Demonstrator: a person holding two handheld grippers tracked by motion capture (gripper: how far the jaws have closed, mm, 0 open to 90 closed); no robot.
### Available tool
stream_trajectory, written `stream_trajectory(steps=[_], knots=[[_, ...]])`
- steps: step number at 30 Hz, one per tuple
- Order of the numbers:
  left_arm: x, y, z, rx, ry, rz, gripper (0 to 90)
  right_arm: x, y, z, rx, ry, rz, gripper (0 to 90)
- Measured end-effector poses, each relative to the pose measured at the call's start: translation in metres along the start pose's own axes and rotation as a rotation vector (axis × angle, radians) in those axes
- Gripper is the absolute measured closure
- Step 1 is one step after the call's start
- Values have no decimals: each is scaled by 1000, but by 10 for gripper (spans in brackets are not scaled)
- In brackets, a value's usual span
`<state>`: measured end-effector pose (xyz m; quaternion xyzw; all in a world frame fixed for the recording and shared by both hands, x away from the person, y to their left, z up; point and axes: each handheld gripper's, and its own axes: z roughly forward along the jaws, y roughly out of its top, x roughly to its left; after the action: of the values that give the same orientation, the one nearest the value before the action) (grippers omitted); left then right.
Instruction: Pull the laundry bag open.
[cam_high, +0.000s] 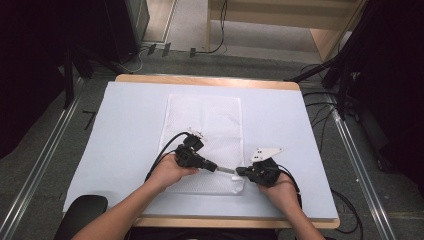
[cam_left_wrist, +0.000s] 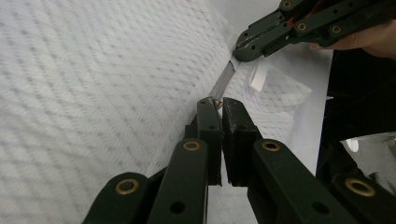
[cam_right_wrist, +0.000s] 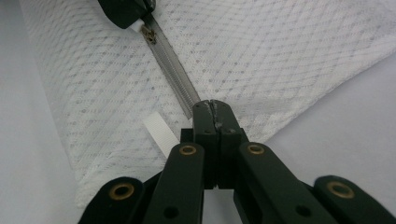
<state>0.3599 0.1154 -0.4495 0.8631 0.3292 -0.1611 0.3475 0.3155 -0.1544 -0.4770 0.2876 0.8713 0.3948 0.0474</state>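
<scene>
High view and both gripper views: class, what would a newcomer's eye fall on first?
Two black grippers meet nose to nose at the near edge of a white mesh bag on the table. The left gripper pinches the zipper pull, while the right gripper clamps the zipper's end.

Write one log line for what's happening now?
left gripper: shut on zipper pull | right gripper: shut on mesh bag end

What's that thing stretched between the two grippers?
A grey zipper on the white mesh bag. The right gripper pinches one end and the left gripper holds the pull at the other. The right gripper view shows it best.
</scene>
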Motion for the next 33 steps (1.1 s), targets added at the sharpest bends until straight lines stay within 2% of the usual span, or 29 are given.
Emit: stream_trajectory(steps=[8,13,16,17,21,26,28,33], knots=[[-1,-5,-4,15,8,8,882,-1,1,0,7,14,6,900],[2,-8,-11,8,13,-13,882,-3,1,0,7,22,3,900],[0,-9,-12,16,10,-4,882,-3,1,0,10,26,8,900],[-1,-9,-12,23,24,5,882,-3,1,0,11,26,8,900],[3,-10,-18,24,18,-8,881,-3,2,0,18,28,-1,900],[7,-12,-26,44,31,-10,882,-3,3,0,25,30,6,900],[8,-16,-30,57,52,-4,882,-3,3,0,25,30,6,900],[10,-22,-36,42,61,-17,881,-4,3,0,25,32,7,900]])
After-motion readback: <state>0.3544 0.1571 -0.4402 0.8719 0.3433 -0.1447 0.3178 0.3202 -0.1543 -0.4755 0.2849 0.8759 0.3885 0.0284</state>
